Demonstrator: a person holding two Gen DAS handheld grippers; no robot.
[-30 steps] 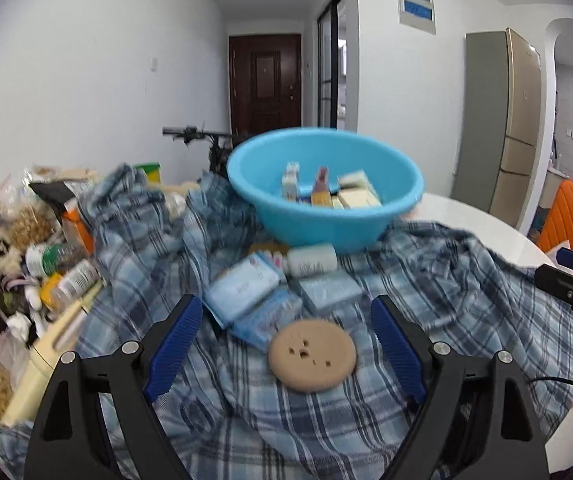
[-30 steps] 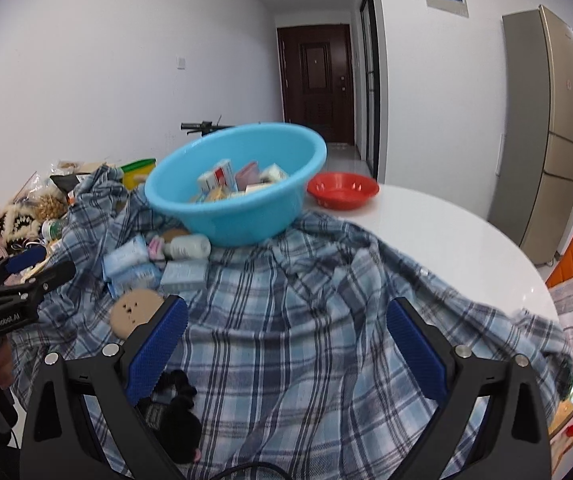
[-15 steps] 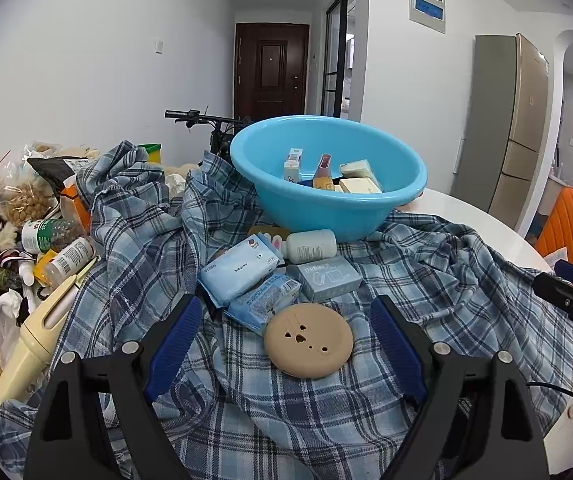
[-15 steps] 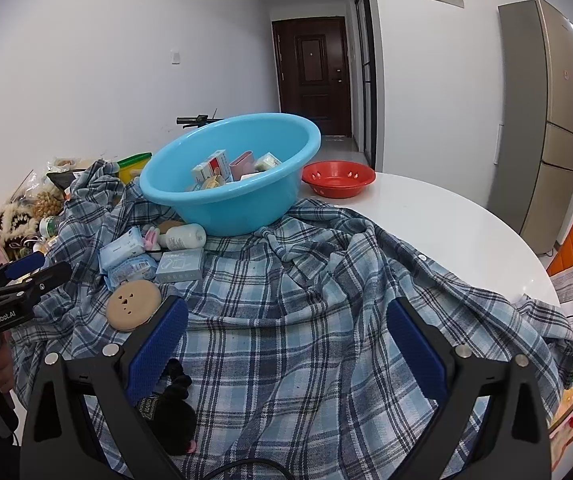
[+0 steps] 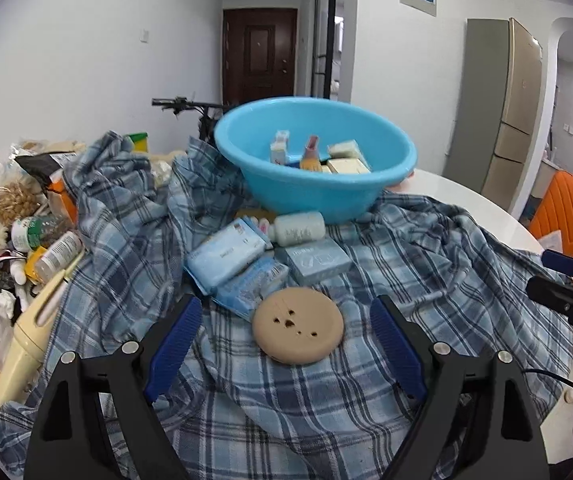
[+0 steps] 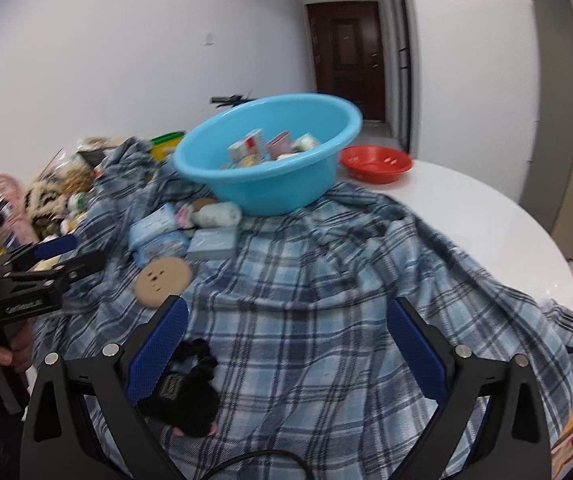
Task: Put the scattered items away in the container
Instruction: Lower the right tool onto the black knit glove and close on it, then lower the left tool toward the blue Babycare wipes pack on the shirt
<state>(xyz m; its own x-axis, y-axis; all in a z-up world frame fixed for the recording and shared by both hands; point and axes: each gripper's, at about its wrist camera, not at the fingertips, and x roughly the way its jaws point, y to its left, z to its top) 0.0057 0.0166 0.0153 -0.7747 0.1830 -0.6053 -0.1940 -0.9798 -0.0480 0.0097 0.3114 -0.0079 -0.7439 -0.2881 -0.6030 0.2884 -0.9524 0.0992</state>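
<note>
One white round desk [image 6: 478, 216] carries everything; most of it lies under a rumpled blue plaid cloth [image 5: 426, 264]. Blue basin [image 5: 314, 160] sits on the cloth at the far side, already holding several small boxes and a bottle. Red bowl [image 6: 376, 162] stands on bare desk just beside the basin. Clutter heap along the left edge: snack bags, bottles, a cream handheld appliance [image 5: 26, 344]. On the cloth in front of the basin, touching one another: pale blue tissue pack [image 5: 226, 254], a second crinkled pack [image 5: 252, 284], blue-grey box [image 5: 318, 260], white bottle [image 5: 298, 229] on its side. Tan round disc [image 5: 298, 325] lies nearest, overlapping the crinkled pack's edge. Black plush item [image 6: 190, 392] rests on the cloth by the right tool's left finger.

Left hand-held gripper [image 5: 284, 344]: jaws wide apart, nothing gripped, disc lying ahead between the fingers. Right hand-held gripper [image 6: 286, 344]: jaws wide apart, empty, over bare cloth.
</note>
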